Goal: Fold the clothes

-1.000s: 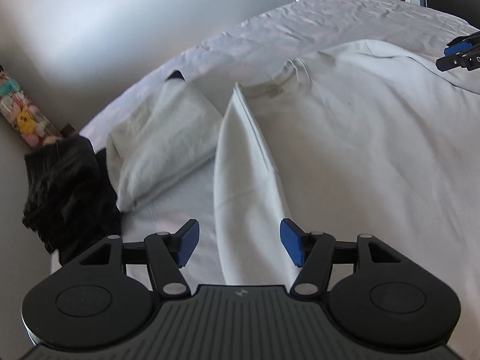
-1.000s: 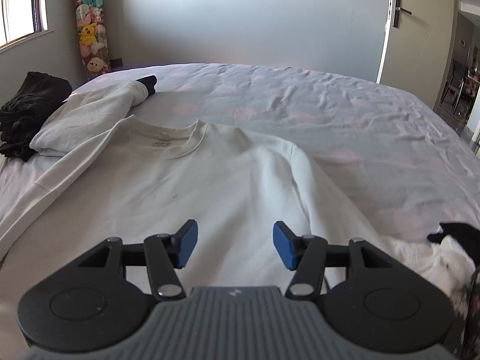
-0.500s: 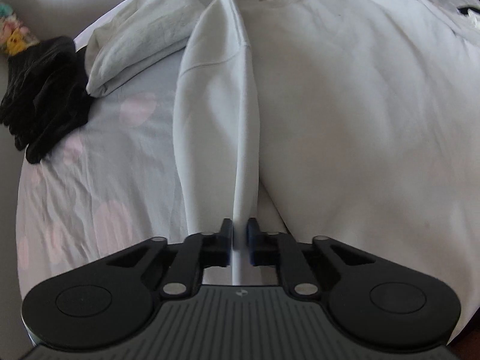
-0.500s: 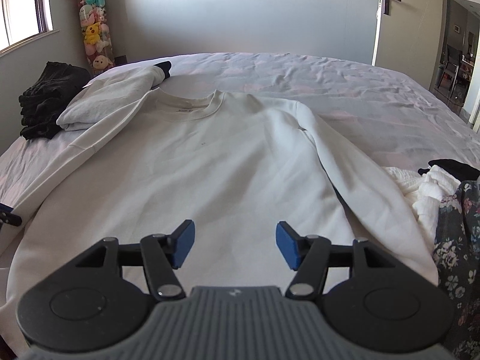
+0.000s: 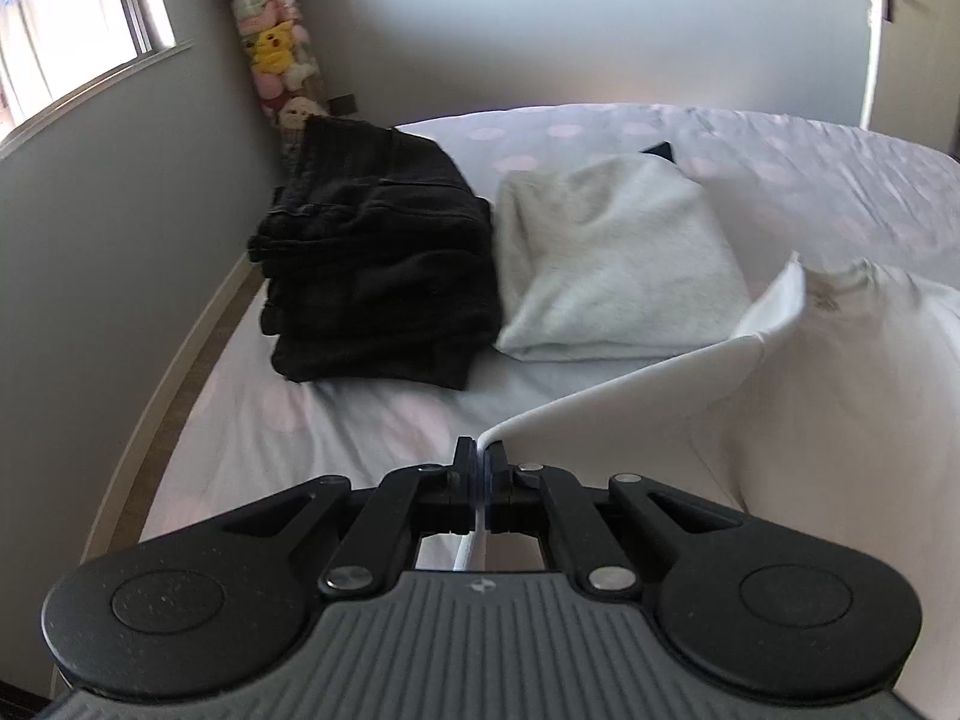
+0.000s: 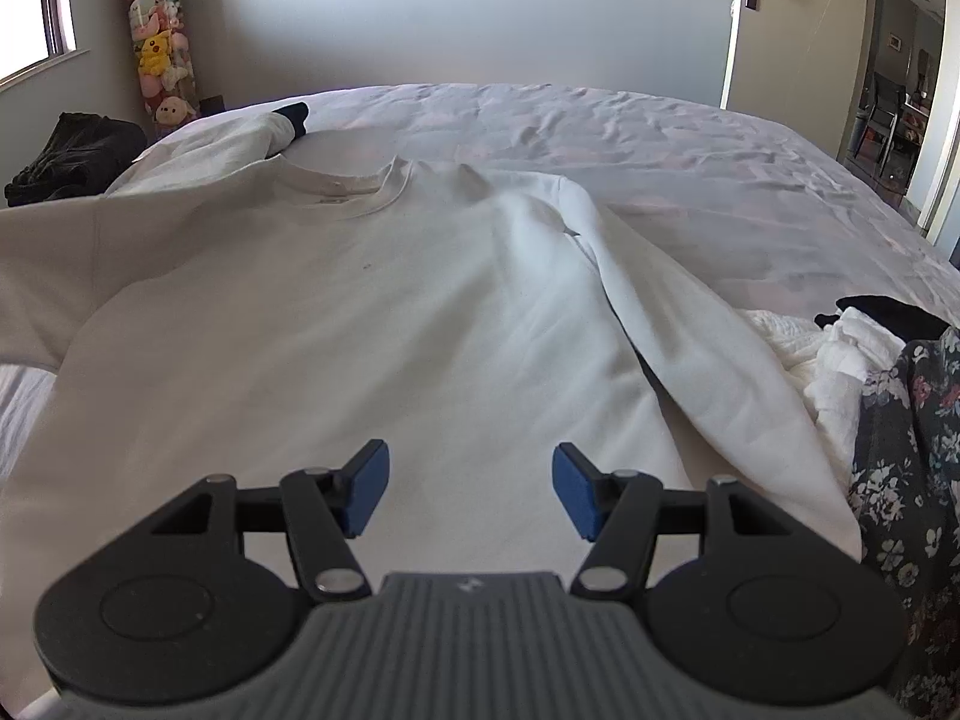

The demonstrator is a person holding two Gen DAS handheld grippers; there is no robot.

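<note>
on the bed, under a pale sheet with faint pink dots, a white long-sleeved sweatshirt lies face up, its ribbed collar toward the far wall and its hem toward the right wrist camera. the right gripper hangs over the lower front of the sweatshirt with its blue pads spread well apart and nothing between them; whether they touch the cloth cannot be told. one sleeve runs down along the body on the right of that view, flat on the sheet.

in the left wrist view, the left gripper is clenched on a thin edge of the sweatshirt, the white cloth passing between its pressed-together fingers and rising in a taut band to a lifted peak beside the collar. that part of the garment is raised off the sheet and stands up like a fold.

beyond it, a folded light grey garment lies on the sheet, with a stack of folded black clothes touching its left side near the bed's edge. a small dark piece shows just behind the grey one. a tall clear tube of plush toys stands in the corner by the window.

at the right of the right wrist view, a crumpled white item and a dark floral fabric lie beside the sleeve, and a door stands open.
</note>
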